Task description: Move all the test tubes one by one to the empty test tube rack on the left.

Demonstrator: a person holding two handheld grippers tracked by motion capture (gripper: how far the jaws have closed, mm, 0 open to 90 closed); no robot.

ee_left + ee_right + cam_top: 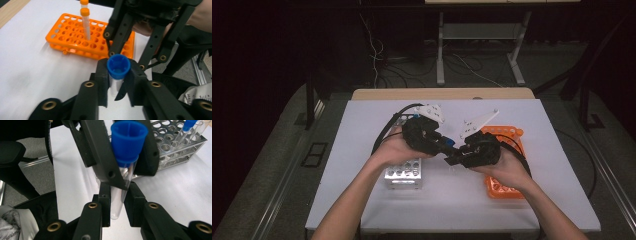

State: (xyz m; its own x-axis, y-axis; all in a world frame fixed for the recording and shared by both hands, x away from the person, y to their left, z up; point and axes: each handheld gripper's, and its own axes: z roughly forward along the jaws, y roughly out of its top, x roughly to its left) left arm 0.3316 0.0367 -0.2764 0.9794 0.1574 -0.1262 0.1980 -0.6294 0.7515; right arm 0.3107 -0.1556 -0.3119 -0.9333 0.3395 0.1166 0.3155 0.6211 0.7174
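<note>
Left gripper (117, 86): clamped just under the cap of the blue-capped tube (118, 67), jaws snug on the clear body.
Right gripper (119, 206): closed around the same tube's lower body, near its rounded tip.
Tube: held in the air between both grippers, above the white table (362, 135), between the two racks.
Orange rack (75, 37): beyond the tube, two orange-capped tubes upright in it.
Metal rack (180, 142): behind the tube, one blue-capped tube standing.
Risk: opposing pulls or twists likely to crack the plastic or loosen the cap; early release by either side likely to drop it.
</note>
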